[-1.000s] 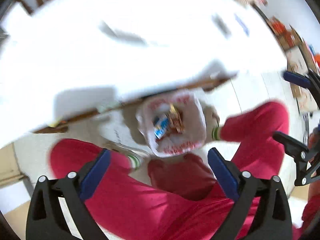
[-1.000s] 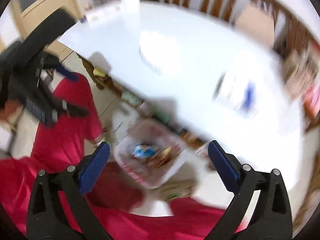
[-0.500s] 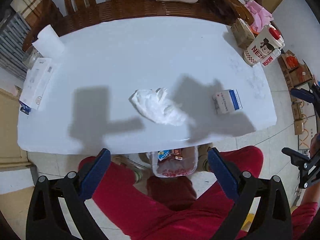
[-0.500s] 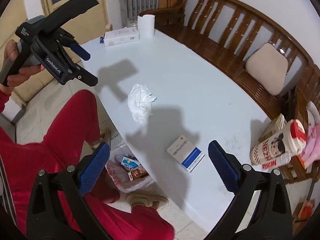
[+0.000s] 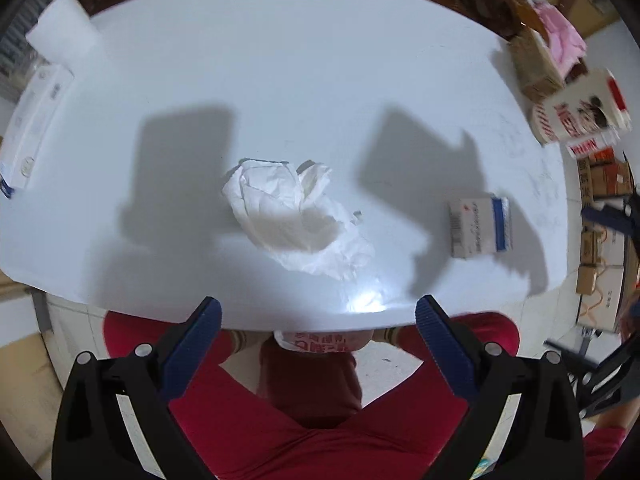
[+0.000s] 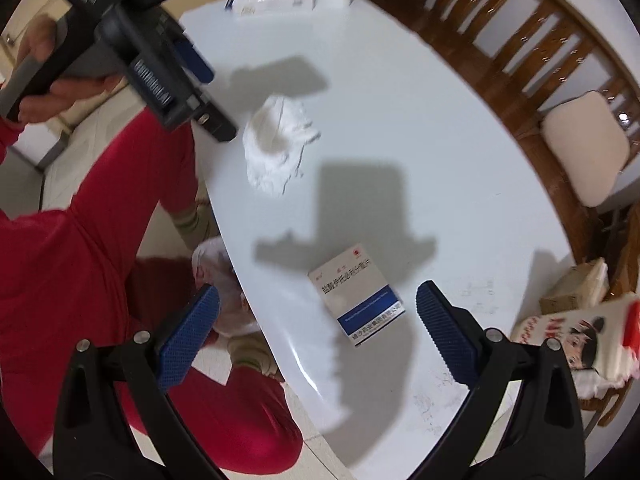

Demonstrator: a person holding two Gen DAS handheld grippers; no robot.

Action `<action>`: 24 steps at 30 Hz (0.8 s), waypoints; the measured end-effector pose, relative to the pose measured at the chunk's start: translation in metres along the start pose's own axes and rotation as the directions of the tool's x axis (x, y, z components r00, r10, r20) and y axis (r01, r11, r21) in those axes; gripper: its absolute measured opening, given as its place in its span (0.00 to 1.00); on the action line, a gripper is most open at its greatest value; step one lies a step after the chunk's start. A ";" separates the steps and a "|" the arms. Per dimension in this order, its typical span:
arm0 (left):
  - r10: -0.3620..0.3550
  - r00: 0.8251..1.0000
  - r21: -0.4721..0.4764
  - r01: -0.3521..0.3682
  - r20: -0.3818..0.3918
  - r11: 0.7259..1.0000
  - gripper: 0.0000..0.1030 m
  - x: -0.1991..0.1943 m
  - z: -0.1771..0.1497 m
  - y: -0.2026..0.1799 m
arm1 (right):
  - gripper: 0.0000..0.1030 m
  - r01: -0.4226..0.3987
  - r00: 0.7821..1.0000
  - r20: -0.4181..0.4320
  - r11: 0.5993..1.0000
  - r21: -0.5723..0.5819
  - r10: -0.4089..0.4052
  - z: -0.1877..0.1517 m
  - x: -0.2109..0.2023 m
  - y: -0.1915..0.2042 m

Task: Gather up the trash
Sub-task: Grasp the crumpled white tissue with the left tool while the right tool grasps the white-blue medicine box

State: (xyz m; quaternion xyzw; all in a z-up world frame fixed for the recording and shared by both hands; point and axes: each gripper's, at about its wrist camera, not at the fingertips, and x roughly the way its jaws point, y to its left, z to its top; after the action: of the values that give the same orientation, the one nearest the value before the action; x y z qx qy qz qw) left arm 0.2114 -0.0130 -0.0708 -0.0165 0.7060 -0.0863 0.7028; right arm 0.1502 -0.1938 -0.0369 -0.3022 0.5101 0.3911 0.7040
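1. Two pieces of trash lie on the white table (image 5: 320,60), well apart: a crumpled tissue (image 5: 296,216) near your edge and a small blue-and-white box (image 6: 356,294) off to your right. The bag-lined bin (image 5: 320,342) sits on the floor between your legs, mostly hidden under the table edge.

2. Both tongs are spread wide and hold nothing. Your left gripper (image 5: 316,320) hangs above the table edge with the tissue ahead of it; your right gripper (image 6: 318,308) frames the box, apparently from above.

3. The tissue is soft and loose. If you close on one outer fold only, it will likely unfurl, trail, and slip free on the way to the bin. Come down over its bulk.

4. The box lies flat and the tabletop looks glossy. Pads (image 6: 188,340) that close too high may skate it sideways, and since it sits near the edge, it could go to the floor.

5. Your two tools are close together; the left gripper fills the upper left of the right wrist view. Reaching for both items at once risks a knock.

6. Because the rim hides the bin, a blind release may miss the opening. Bring the item clear of the edge first.

7. Keep away from the carton (image 6: 580,340) and the other boxes at the right end; I judge they are not trash.
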 end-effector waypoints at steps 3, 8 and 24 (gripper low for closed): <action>-0.017 1.000 -0.052 0.016 -0.018 0.999 0.92 0.015 0.009 0.009 | 0.93 -0.024 0.999 -0.029 1.000 -0.021 0.023 0.003 0.018 -0.006; 0.000 1.000 -0.102 -0.002 -0.024 0.995 0.92 0.036 0.021 0.020 | 0.93 -0.054 0.992 -0.113 0.997 -0.052 0.048 0.003 0.050 -0.015; 0.002 0.998 -0.184 -0.013 -0.057 0.983 0.92 0.083 0.030 0.042 | 0.93 -0.079 0.964 -0.263 0.992 -0.098 0.051 -0.005 0.126 -0.017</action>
State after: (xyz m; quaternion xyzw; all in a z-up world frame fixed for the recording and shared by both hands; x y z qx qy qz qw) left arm 0.2445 0.0136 -0.1587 -0.0765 0.7306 -0.0183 0.6783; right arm 0.1843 -0.1765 -0.1578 -0.3714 0.5857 0.3981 0.6005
